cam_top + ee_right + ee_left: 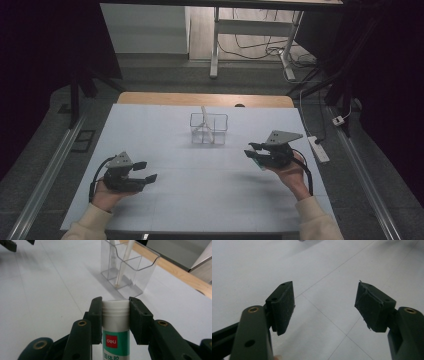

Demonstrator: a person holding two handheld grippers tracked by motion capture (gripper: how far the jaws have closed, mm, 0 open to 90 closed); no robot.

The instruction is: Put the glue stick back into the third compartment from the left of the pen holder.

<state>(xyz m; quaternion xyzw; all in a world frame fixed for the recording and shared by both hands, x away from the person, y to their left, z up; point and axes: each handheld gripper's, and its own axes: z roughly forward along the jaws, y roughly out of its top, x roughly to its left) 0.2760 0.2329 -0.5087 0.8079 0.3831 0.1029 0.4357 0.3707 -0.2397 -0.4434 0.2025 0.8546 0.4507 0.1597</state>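
item 1: glue stick (pixel 115 325), white cap and green-and-white label with a red brand patch. location: clamped between the jaws of the right gripper (pixel 115 305), held off the table (pixel 170 200), cap end pointing toward the organizer. in the high view the same stick shows as a pale green end at the right gripper (pixel 255 154), near the table's right side.

item 2: clear plastic organizer (pixel 208 128), divided into compartments, standing upright toward the far middle of the table. contents: one white stick-like item (pixel 125 262) leaning in a compartment; a second pale item seems to stand behind it, but the clear walls make this hard to confirm.

item 3: left gripper (pixel 325 305), jaws spread wide, nothing between the pads, bare table beneath. held low at the table's left side, well apart from the organizer.

item 4: right gripper, jaws narrowed onto the glue stick just below its cap, both pads touching.

status, judged: pickup of the glue stick is done. the stick is in hand but apart from the organizer, with open table between them. remaining: carry it over a free compartment, turn it upright, lower it in, release. the left gripper has no part in hand at present.
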